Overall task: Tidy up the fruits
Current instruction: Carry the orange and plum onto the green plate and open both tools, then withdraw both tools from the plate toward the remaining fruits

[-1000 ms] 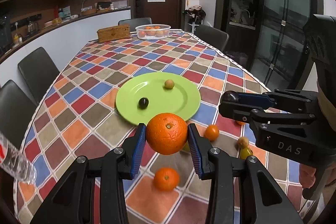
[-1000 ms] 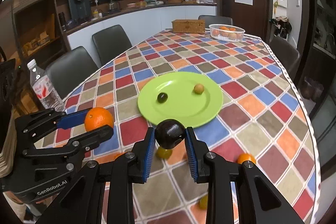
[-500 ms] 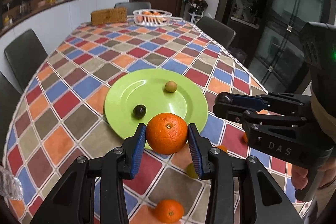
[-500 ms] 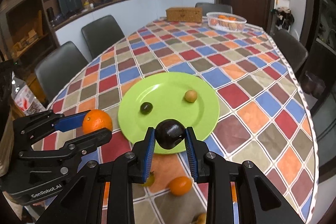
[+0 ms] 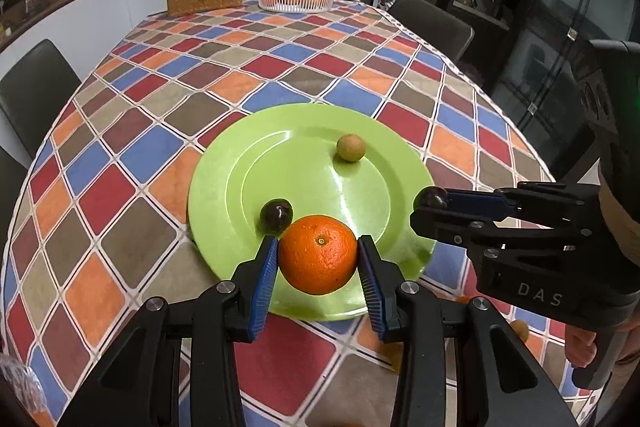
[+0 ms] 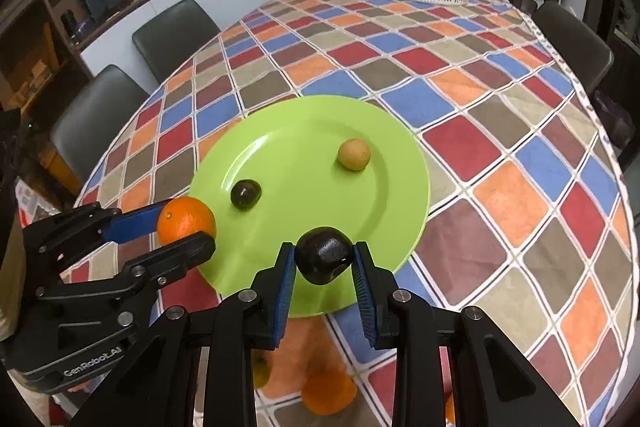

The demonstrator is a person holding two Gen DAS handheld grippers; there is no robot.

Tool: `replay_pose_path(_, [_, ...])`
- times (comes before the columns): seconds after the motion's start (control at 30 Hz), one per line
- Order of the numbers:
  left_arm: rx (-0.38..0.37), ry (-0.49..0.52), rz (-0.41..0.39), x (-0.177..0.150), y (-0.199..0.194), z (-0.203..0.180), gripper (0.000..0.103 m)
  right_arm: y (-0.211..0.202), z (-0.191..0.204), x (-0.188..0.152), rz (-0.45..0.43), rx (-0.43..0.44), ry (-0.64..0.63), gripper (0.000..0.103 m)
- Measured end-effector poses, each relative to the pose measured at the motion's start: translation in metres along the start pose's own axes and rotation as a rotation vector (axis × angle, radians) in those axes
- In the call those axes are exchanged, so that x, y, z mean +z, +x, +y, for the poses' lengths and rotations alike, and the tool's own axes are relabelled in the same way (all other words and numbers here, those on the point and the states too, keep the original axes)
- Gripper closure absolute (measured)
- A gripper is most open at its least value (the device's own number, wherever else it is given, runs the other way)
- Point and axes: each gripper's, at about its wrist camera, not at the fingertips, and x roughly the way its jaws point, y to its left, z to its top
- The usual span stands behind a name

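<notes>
Hovering over the green plate point(image 5: 224, 163), the left gripper point(image 5: 318, 261) clamps an orange point(image 5: 318, 259) while the right gripper point(image 6: 324, 263) pinches a dark round fruit point(image 6: 325, 261)

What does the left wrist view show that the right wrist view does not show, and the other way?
Only the left wrist view shows the "DAS" lettering on the right gripper. Only the right wrist view shows a loose orange on the tablecloth below the fingers. Both show the green plate, the large orange and the dark fruit, each clamped.
</notes>
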Motion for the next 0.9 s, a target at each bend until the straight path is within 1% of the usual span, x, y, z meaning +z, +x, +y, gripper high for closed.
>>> replay_pose_path(0.3, [0.013,-0.009,0.017,-0.001,0.011,0.006,0.063,0.015,-0.003,0.003,0.018,0.011,0.01,0.073])
replay_pose_path(0.4, [0.032,-0.002,-0.006,-0.001,0.006,0.006,0.058,0.015,-0.004,0.003,0.02,0.017,0.024,0.071])
replay_pose_path(0.53, [0.068,0.011,-0.045,-0.004,-0.012,0.004,0.058,0.006,-0.004,-0.002,0.0,0.007,0.03,0.07])
replay_pose_path(0.63, [0.122,0.041,-0.083,-0.007,-0.03,-0.001,0.057,-0.006,0.0,-0.007,-0.015,0.014,0.03,0.07])
replay_pose_path(0.73, [0.15,0.062,-0.117,-0.01,-0.048,-0.006,0.053,-0.021,0.005,-0.012,-0.045,0.028,0.025,0.07])
replay_pose_path(0.83, [0.143,0.062,-0.134,-0.014,-0.061,-0.01,0.053,-0.037,0.012,-0.017,-0.082,0.006,0.009,0.07])
replay_pose_path(0.9, [0.142,0.067,-0.15,-0.02,-0.073,-0.014,0.052,-0.049,0.015,-0.021,-0.109,-0.014,0.0,0.063])
